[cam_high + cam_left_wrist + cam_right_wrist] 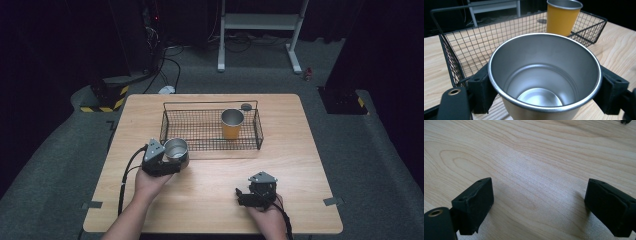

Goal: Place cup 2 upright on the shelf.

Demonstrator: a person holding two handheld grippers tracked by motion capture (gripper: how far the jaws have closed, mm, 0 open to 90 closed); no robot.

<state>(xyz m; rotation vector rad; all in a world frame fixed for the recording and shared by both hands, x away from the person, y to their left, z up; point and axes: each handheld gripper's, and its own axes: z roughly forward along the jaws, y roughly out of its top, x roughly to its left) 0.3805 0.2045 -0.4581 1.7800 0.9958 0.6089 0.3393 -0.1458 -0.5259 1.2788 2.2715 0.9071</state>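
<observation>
A pale wooden surface [210, 185] (grain clearly visible) carries a black wire basket [170, 125] near its far edge, standing directly on the wood.

The metal cup [544, 75] has a brushed, softly shiny inside and a polished rim, the orange cup [562, 17] a matt coloured outside and metal lining, the basket [456, 42] is thin black wire mesh, and the table [536, 157] is smooth, pale, grained wood.
</observation>
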